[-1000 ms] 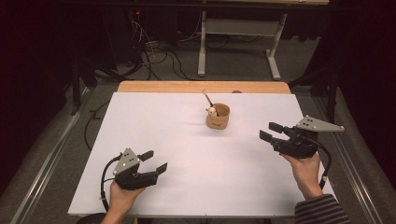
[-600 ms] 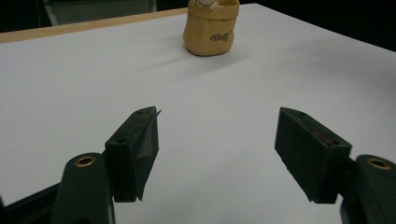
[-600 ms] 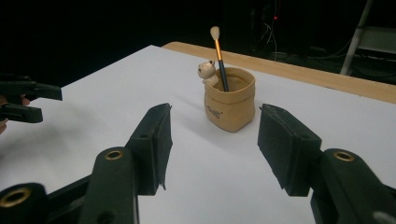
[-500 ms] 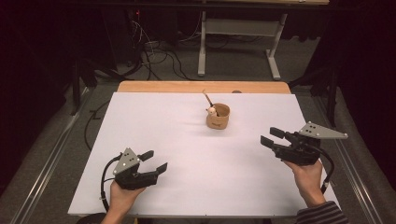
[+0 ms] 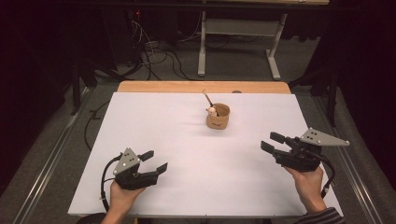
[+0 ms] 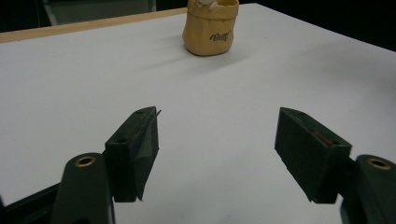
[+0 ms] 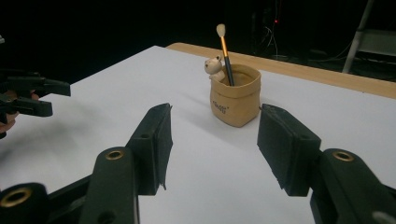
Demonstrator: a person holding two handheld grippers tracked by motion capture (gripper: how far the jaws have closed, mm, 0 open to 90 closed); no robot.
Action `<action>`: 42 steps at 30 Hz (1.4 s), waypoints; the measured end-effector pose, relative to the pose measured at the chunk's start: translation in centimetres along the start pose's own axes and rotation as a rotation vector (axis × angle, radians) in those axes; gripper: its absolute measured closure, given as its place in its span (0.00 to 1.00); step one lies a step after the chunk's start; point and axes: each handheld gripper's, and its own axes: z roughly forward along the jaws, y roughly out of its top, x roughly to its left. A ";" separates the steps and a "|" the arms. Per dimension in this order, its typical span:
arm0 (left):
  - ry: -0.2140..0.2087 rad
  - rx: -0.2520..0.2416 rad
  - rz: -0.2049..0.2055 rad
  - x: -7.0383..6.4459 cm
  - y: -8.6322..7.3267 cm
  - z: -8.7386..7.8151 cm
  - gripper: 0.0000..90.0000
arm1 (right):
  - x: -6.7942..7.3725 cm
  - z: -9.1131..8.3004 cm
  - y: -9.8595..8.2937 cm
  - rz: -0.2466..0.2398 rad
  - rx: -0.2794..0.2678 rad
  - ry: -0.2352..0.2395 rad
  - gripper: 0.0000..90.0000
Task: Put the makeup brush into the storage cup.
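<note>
A small tan pot [image 5: 217, 117] stands on the white table top [image 5: 187, 140], a little right of centre and toward the far side. A brush [image 7: 224, 49] with a pale tip and a small bear figure [image 7: 214, 67] stick out of the tan pot [image 7: 235, 97]. My left gripper [image 5: 155, 161] rests low at the front left, open and holding nothing, well short of the pot [image 6: 210, 28]. At the front right, my right gripper [image 5: 272, 142] is open and empty, its jaws pointing left toward the pot.
A strip of bare wood [image 5: 201, 87] runs along the table's far edge. Beyond it stand a metal desk frame [image 5: 236, 42] and loose cables [image 5: 159, 53] on the floor. In the right gripper view the other gripper [image 7: 28, 95] shows at the far left.
My right gripper has drawn back toward the front edge and slightly right. The left gripper has stayed put.
</note>
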 end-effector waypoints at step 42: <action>-0.001 -0.002 0.001 0.0 0.0 0.0 0.34 | 2.1 0.4 -2.8 0.012 0.032 0.019 0.50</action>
